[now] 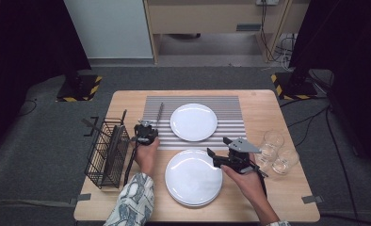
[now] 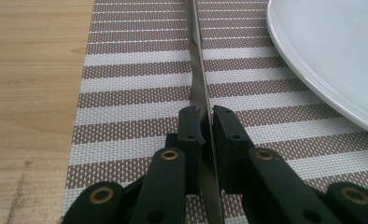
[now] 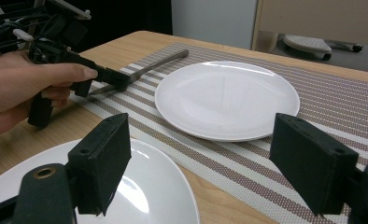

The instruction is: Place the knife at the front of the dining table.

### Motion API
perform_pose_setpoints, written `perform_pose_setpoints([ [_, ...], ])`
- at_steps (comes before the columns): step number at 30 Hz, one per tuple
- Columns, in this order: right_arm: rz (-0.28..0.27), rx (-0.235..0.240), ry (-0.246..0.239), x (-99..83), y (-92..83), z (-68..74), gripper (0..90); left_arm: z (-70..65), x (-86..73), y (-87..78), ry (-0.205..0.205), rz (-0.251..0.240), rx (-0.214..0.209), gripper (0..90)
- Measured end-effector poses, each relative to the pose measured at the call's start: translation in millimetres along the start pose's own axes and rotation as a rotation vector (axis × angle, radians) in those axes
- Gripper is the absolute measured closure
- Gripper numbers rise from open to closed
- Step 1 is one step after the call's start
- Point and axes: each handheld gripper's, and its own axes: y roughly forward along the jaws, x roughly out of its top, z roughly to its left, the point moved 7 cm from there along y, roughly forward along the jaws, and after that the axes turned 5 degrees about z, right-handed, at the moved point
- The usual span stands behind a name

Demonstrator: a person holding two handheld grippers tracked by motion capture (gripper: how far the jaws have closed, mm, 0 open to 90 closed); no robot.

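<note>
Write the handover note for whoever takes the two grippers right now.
Left gripper: jaws closed on the blade end of the knife, which lies on the striped placemat left of the far plate.
Right gripper: jaws wide open, holding nothing, hovering over the near plate stack.
Wire basket stands at the table's left edge; three glasses at the right.
Done: knife laid beside the far plate.
Left: probably release the knife and finish the place setting.

We see a wooden surface (image 1: 259,113) carrying a striped placemat (image 1: 230,123) and a wire basket (image 1: 107,153). Stacked plates (image 1: 193,177) and three glasses (image 1: 278,153) also rest there.
</note>
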Motion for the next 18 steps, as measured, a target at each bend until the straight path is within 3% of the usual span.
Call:
perform_pose_setpoints([
  [18, 0.01, -0.012, 0.012, -1.4, 0.5, -2.8, 18.6, -1.6, -0.2, 0.0, 0.005, 0.0, -0.004, 80.7],
])
